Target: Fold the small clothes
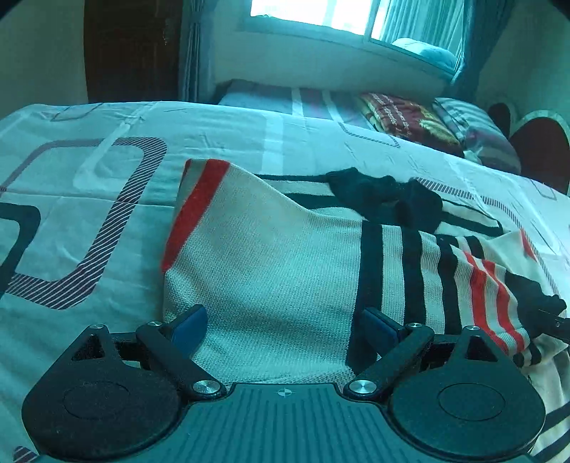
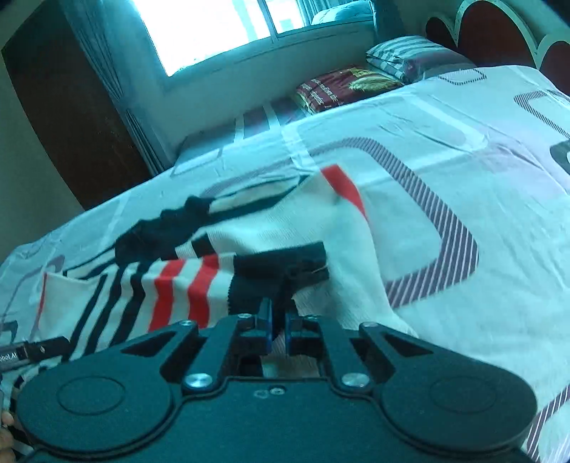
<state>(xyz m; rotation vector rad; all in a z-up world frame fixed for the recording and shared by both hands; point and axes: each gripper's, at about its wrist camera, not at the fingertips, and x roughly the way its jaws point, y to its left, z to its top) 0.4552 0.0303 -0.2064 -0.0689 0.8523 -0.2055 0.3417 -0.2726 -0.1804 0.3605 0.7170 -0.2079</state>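
Observation:
A cream knit sweater (image 1: 270,256) with red and dark stripes lies spread on the bed. My left gripper (image 1: 285,329) hangs just above its plain cream part. Its jaws stand wide open and the blue pads (image 1: 190,326) hold nothing. In the right wrist view my right gripper (image 2: 279,318) is shut on the dark cuff (image 2: 281,267) of a striped sleeve (image 2: 185,285), lifted a little off the sweater (image 2: 270,224). A dark crumpled piece (image 1: 384,199) lies on the sweater's far side. I cannot tell whether it is the collar or a separate item.
The bed sheet (image 1: 89,178) is pale with rounded striped shapes. At the far end lie a folded maroon blanket (image 1: 402,117), striped pillows (image 2: 409,57) and a dark red headboard (image 2: 495,32). A window (image 1: 313,14) and a dark wardrobe (image 1: 131,50) stand beyond the bed.

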